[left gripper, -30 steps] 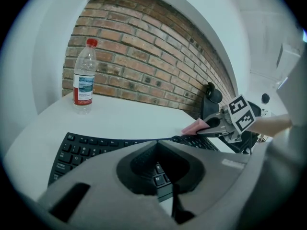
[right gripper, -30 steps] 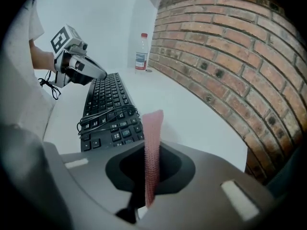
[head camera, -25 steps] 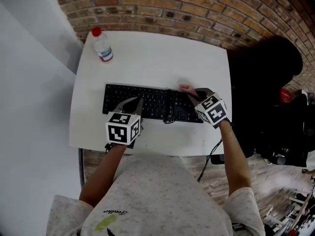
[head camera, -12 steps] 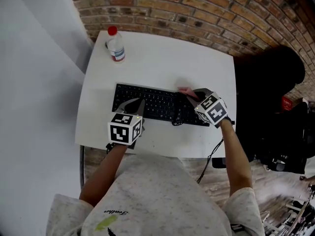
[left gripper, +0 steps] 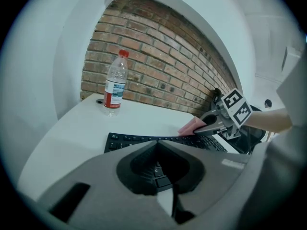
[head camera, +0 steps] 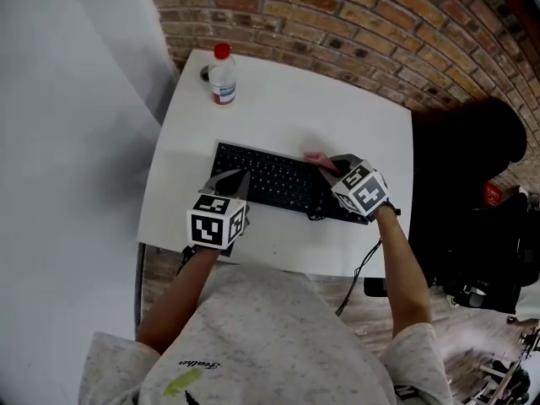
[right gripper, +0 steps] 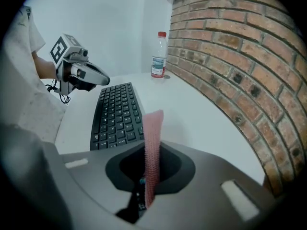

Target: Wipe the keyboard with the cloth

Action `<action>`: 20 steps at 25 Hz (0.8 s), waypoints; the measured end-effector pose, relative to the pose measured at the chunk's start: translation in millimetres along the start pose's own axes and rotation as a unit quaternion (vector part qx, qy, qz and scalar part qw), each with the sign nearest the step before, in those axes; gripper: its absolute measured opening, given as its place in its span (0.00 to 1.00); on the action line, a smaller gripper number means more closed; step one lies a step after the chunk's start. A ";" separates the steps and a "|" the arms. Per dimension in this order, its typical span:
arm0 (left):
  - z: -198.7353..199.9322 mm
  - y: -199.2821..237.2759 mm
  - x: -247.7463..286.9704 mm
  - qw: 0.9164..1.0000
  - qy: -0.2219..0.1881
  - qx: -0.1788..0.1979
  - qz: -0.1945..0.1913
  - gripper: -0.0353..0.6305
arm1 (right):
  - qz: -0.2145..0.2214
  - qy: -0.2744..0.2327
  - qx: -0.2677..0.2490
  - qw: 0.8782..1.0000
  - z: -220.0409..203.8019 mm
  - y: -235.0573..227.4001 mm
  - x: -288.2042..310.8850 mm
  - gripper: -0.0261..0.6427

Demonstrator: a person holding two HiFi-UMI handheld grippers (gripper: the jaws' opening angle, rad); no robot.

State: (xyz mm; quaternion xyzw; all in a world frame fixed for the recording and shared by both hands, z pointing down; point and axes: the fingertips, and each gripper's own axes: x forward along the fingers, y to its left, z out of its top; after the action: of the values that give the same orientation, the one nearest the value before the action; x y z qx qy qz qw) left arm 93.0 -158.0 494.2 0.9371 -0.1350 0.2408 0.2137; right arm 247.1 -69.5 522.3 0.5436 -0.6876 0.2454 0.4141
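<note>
On the smooth white table (head camera: 278,99), a flat black keyboard (head camera: 270,175) lies near the middle. At its far right edge, the right gripper (head camera: 334,165) has its jaws pinched on a pink, nubbly cloth (head camera: 317,158), a thin strip sticking out past the tips. The left gripper (head camera: 234,179) is over the keyboard's near left side, jaws closed to a point, nothing between them. A clear plastic bottle (head camera: 223,75) with a red cap stands far left, before the rough brick wall (head camera: 354,24).

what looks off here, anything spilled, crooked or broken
Nothing stands out. The bottle stands upright and capped near the table's far left corner, nothing is spilled, the keyboard lies flat, and the pink cloth is clamped in the right gripper over the keyboard's right end.
</note>
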 end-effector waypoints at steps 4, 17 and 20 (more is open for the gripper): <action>0.8 12.0 -8.8 1.000 -0.004 -0.005 0.007 0.05 | 0.008 0.003 -0.009 1.000 12.3 7.4 7.8 0.07; 2.8 48.3 -31.2 1.000 -0.009 -0.014 0.025 0.05 | 0.029 0.004 -0.032 0.999 53.2 29.4 31.9 0.07; 1.4 55.6 -34.4 1.000 -0.007 -0.016 0.026 0.05 | 0.032 0.003 -0.039 0.999 64.1 34.7 38.6 0.07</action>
State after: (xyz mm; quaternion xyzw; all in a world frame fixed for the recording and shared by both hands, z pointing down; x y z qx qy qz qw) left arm 44.6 -202.0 494.2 0.9315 -0.1642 0.2377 0.2210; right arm 192.1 -131.0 524.1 0.5037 -0.7124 0.2337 0.4290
